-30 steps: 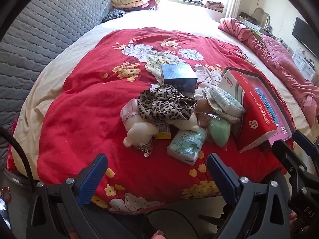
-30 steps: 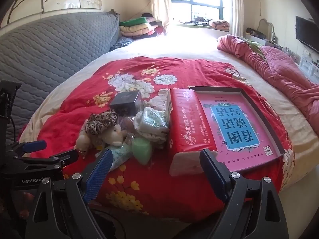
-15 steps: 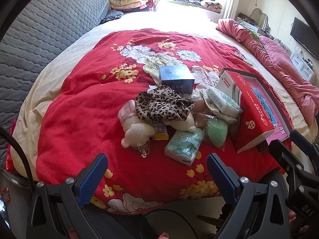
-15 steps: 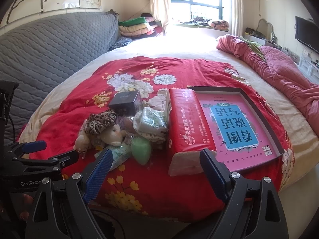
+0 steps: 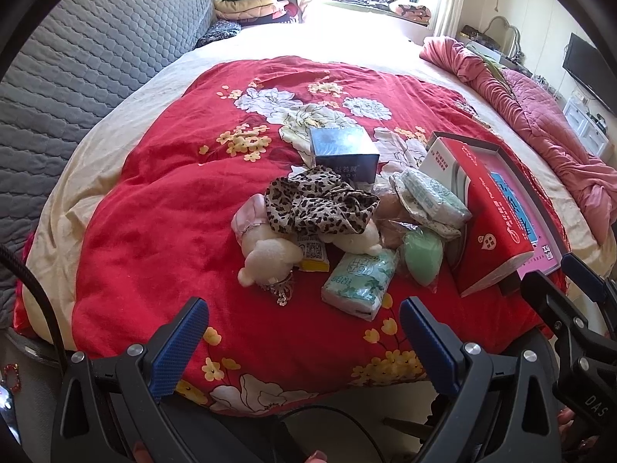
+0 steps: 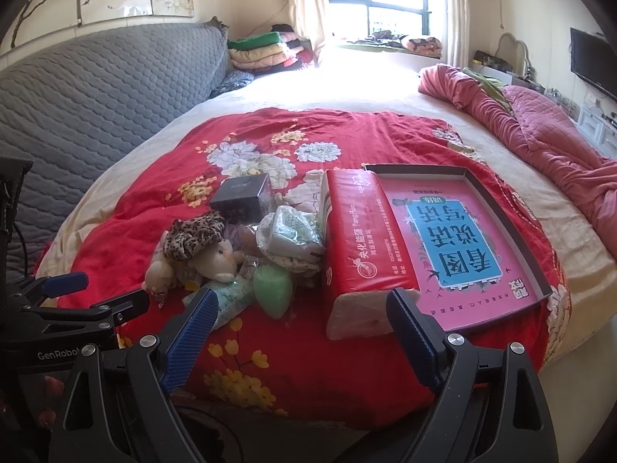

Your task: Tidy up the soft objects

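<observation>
A pile of soft things lies on the red floral quilt (image 5: 162, 239): a leopard-print cloth (image 5: 320, 204), a cream plush toy (image 5: 266, 258), a green tissue pack (image 5: 360, 281), a green sponge (image 5: 422, 256) and wrapped packs (image 5: 432, 200). A red tissue pack (image 6: 358, 247) leans in a dark tray with a pink sheet (image 6: 455, 239). My left gripper (image 5: 304, 332) is open and empty, short of the pile. My right gripper (image 6: 300, 320) is open and empty, in front of the red pack. The left gripper also shows at the left of the right wrist view (image 6: 88, 293).
A dark blue box (image 5: 343, 154) stands behind the pile. A grey quilted headboard (image 5: 77, 61) runs along the left. A rolled pink blanket (image 5: 540, 115) lies at the right. Folded bedding (image 6: 266, 50) is stacked by the window. The bed's near edge is just below both grippers.
Both views have shifted slightly; the pile sits a little lower and nearer in the left wrist view. Both grippers stay open and empty. Nothing on the bed has moved.
</observation>
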A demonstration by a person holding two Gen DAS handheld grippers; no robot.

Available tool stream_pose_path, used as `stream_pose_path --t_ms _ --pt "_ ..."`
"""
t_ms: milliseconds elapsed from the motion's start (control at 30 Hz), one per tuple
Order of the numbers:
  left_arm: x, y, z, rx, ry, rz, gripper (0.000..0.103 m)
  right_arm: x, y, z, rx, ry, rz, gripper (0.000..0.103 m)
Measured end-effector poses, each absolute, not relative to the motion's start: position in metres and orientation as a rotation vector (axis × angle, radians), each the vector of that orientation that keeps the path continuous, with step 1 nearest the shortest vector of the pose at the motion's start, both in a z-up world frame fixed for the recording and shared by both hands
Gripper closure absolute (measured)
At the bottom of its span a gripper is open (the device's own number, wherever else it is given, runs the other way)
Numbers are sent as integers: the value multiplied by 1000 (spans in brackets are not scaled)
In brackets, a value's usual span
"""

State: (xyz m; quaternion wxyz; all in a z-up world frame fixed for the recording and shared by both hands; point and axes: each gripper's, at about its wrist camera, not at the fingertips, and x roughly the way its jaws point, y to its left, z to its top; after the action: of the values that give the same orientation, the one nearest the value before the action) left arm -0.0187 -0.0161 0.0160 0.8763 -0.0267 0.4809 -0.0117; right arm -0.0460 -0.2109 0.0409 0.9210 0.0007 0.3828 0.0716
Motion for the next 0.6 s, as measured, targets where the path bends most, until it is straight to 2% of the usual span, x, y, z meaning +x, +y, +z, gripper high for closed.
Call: stream_pose_path --t_ms 600 --pt "-17 -13 12 -71 1009 -22 3 -45 -211 39 4 788 152 13"
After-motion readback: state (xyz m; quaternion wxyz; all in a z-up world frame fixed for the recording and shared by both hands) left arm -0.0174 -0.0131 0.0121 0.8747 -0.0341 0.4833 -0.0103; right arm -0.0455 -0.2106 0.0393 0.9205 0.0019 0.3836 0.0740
